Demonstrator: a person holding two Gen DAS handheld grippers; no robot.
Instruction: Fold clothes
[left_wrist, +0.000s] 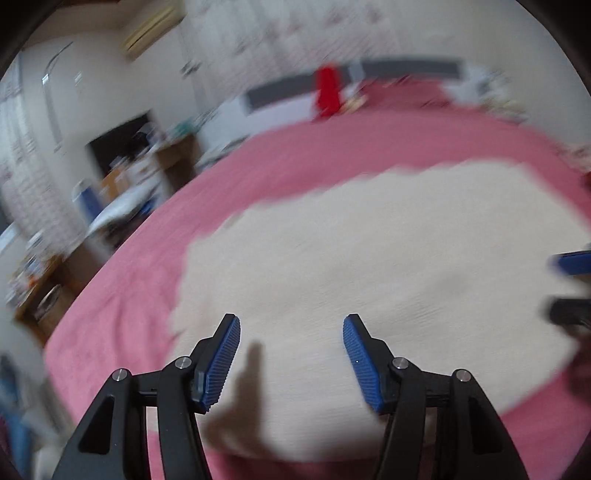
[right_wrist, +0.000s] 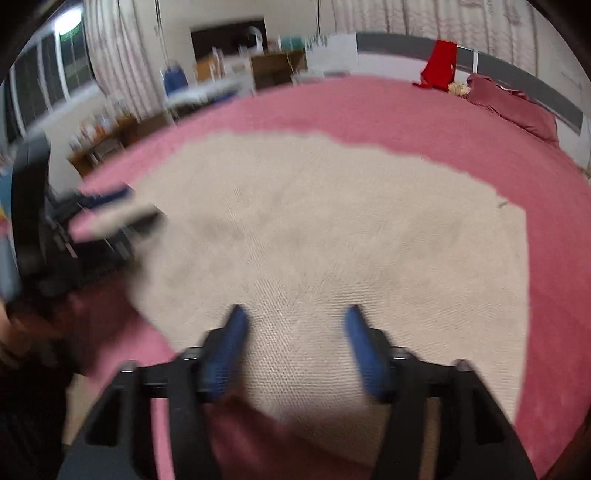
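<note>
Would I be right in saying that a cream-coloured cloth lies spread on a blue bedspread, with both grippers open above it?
Not quite: the bedspread is pink, not blue, as the right wrist view shows. The cream cloth does lie spread on it, with the left gripper and right gripper open above.

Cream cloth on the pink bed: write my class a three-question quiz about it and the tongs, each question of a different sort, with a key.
1. True or false: the left tongs grip the cream cloth.
2. Multiple choice: the cream cloth lies on A) a pink bedspread B) a wooden table C) a chair.
3. Fill in: the garment hanging at the far end of the bed is coloured ____.

Key: 1 false, both tongs, the right tongs too, stand open and empty; 2 A; 3 red.
</note>
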